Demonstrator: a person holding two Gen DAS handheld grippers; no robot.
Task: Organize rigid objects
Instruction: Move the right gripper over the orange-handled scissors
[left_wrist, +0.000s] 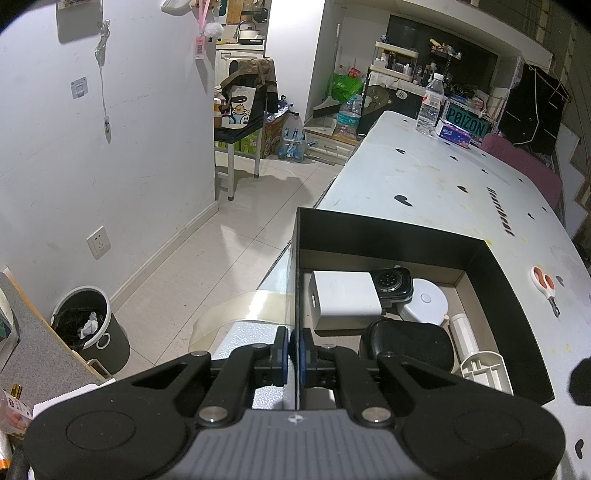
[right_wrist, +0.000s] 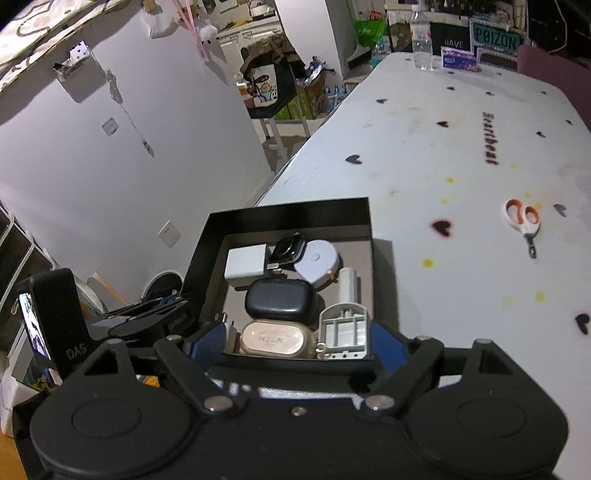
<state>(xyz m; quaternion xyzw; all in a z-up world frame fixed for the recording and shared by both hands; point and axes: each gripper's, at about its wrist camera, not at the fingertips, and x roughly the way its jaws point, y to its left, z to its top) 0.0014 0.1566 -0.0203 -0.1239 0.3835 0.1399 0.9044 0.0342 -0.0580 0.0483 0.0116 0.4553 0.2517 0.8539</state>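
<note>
Landmark: black box (right_wrist: 284, 212), open top, sits at the table's left edge, nr the near corner.
Left of box: floor drops away past the table edge; trash bin (left_wrist: 92, 325) down there by the wall, well apart from box.
Tape strip: clear tape strip (left_wrist: 236, 310) curls off the table edge, just left of box's left wall.
Left gripper (left_wrist: 294, 354): pads pinched tight on box's left wall, one pad outside, one inside. Also seen from right wrist cam, low left of box (right_wrist: 162, 306).
Box, left side: white adapter (left_wrist: 345, 299) at far-left inside; black watch (left_wrist: 392, 285) leans on its right edge, touching.
Box, middle: black case (right_wrist: 282, 299) in front of adapter; beige case (right_wrist: 275, 338) nearer still, against the near wall.
Box, right side: round white tape measure (right_wrist: 319, 260) behind; white tube (right_wrist: 349, 286) along right wall; grey plastic frame piece (right_wrist: 345, 328) at near-right corner, touching the tube.
Box fill: contents packed close, little bare floor inside.
Right gripper (right_wrist: 297, 341): fingers spread wide, blue pads apart, straddling box's near wall; gripping nothing.
Right of box: table (right_wrist: 424, 147) wide open, just printed hearts + stains.
Scissors (right_wrist: 522, 221): orange/white, flat on table, well right of box.
Far end: water bottle (left_wrist: 430, 105), tissue pack (left_wrist: 456, 134) way beyond box, near far edge.
</note>
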